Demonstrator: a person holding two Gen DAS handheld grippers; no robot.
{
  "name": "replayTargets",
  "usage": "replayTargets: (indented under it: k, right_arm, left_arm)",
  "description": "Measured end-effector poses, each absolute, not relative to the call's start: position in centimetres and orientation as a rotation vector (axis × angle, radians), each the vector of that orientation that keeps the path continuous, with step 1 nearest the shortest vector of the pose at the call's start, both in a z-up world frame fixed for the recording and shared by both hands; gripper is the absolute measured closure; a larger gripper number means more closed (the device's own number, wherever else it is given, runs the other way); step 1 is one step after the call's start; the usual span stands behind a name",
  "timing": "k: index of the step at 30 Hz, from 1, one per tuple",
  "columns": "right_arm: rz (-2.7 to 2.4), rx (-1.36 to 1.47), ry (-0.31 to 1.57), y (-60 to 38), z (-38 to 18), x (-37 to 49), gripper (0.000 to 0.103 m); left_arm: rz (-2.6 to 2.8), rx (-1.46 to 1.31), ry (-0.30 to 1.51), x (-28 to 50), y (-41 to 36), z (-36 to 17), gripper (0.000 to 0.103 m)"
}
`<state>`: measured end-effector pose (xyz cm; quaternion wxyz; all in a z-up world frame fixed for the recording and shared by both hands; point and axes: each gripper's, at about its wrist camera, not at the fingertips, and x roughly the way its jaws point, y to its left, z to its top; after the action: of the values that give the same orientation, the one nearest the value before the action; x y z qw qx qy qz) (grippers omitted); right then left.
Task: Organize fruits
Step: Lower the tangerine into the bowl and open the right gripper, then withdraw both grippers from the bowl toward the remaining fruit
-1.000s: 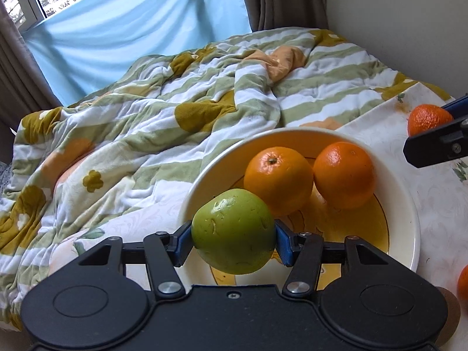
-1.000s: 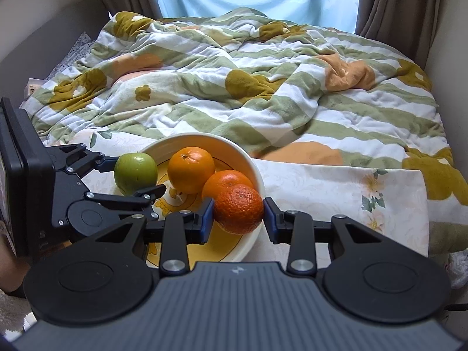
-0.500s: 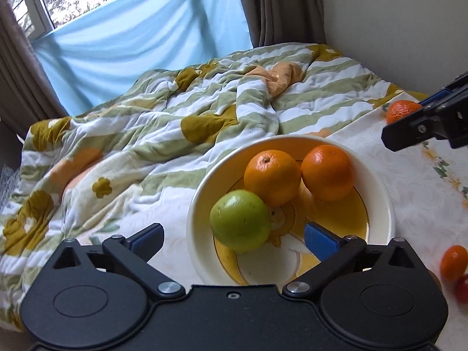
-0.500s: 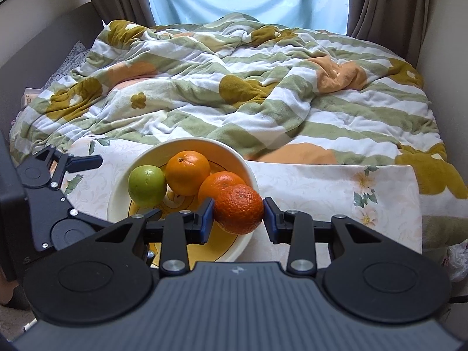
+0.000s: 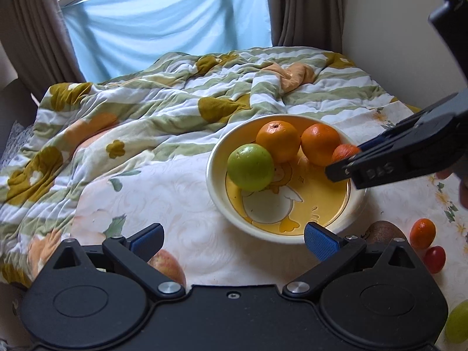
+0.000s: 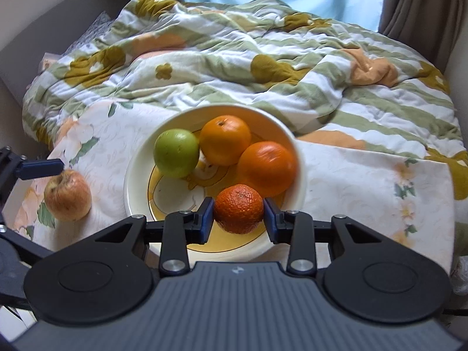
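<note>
A yellow-and-cream bowl (image 5: 355, 204) (image 6: 137, 181) holds a green apple (image 5: 250, 166) (image 6: 176, 157) and two oranges (image 5: 278, 141) (image 6: 225, 139). My right gripper (image 6: 238, 216) is shut on a bumpy tangerine (image 6: 238, 208) (image 5: 343, 152) and holds it over the bowl's near side. My left gripper (image 5: 232, 238) is open and empty, drawn back short of the bowl's near rim. A red-yellow apple (image 6: 67, 195) (image 5: 168, 264) lies on the cloth by its left finger.
A small tangerine (image 5: 422, 233), a cherry tomato (image 5: 435, 259), a brown kiwi (image 5: 381, 229) and a green fruit (image 5: 457, 324) lie on the floral cloth (image 5: 181, 193) right of the bowl. A rumpled striped quilt (image 6: 263, 67) lies behind.
My left gripper opened, left the green apple in the bowl and pulled back. My right gripper carried the tangerine over the bowl.
</note>
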<state>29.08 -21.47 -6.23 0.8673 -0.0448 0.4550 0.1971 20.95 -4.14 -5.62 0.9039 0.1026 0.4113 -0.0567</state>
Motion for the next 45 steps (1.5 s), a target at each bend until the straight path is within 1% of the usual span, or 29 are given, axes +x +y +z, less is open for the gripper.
replayTargets:
  k: [6, 10, 11, 12, 13, 14, 15, 24, 38, 45]
  right_arm:
    - [0.433, -0.114, 0.969, -20.2, -8.4, 29.6, 0.052]
    - [0.436, -0.116, 0.965, -20.0, -8.7, 29.8, 0.051]
    - [0.436, -0.117, 0.957, -19.9, -8.7, 29.7, 0.043]
    - [0.438, -0.12, 0.951, -19.8, -8.6, 29.8, 0.03]
    - [0.437, -0.124, 0.943, -19.7, -8.5, 29.7, 0.022]
    - [0.429, -0.129, 0.931, -19.7, -8.3, 29.6, 0.007]
    - [0.414, -0.132, 0.91, -19.8, -8.1, 29.4, 0.0]
    - [0.412, -0.145, 0.86, -20.7, -5.5, 27.8, 0.0]
    - [0.383, -0.117, 0.798, -22.8, 0.7, 21.1, 0.0]
    - [0.389, -0.106, 0.774, -23.9, 2.6, 16.6, 0.0]
  left_arm:
    - [-0.091, 0.162, 0.854, 20.0, -3.0, -5.5, 0.0]
    - [-0.08, 0.152, 0.854, 19.5, -2.8, -5.4, 0.0]
    - [-0.08, 0.149, 0.854, 19.4, -2.7, -5.4, 0.0]
    - [-0.079, 0.147, 0.854, 19.2, -2.7, -5.3, 0.0]
    - [-0.078, 0.147, 0.854, 19.2, -2.7, -5.3, 0.0]
    - [-0.078, 0.148, 0.854, 19.0, -2.7, -5.2, 0.0]
    - [-0.077, 0.149, 0.853, 18.9, -2.8, -5.2, 0.0]
    - [-0.059, 0.119, 0.827, 17.2, -2.4, -3.6, 0.0]
    - [-0.058, 0.09, 0.764, 12.2, -3.3, -0.2, 0.0]
    - [-0.049, 0.101, 0.754, 10.3, -4.1, 0.8, 0.0]
